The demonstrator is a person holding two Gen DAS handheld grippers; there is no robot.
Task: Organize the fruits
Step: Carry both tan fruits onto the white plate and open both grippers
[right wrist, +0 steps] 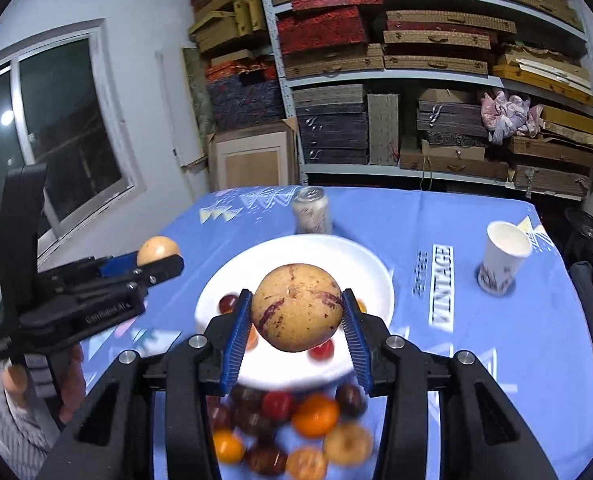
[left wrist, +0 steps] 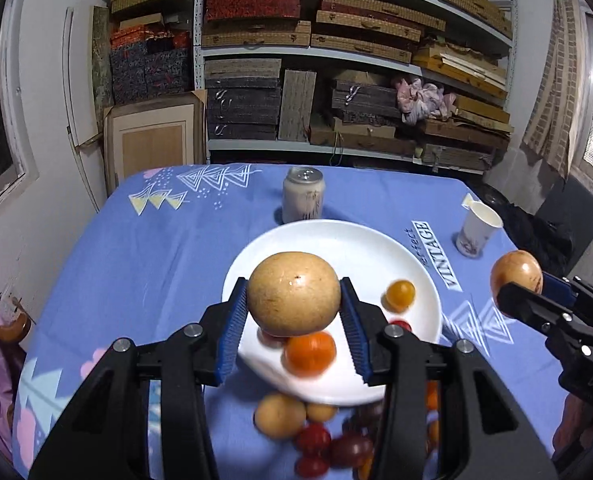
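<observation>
Left claw (left wrist: 294, 312) clamped on one tan round fruit (left wrist: 294, 294) above the white plate (left wrist: 348, 244), right claw (right wrist: 296, 322) gripped a second, purple-streaked fruit (right wrist: 296, 306), loose fruit pile (right wrist: 288, 428) on the blue-clothed table (left wrist: 168, 256), one can (left wrist: 303, 196), one paper cup (left wrist: 478, 228).

Left claw (left wrist: 294, 320) and right claw (right wrist: 296, 320) each clamped, raised, angled downward.

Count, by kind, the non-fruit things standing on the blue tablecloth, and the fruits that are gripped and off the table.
White round plate: 1
Silver and white drink can: 1
White paper cup: 1
Tan round fruit, gripped: 2
Total: 5
</observation>
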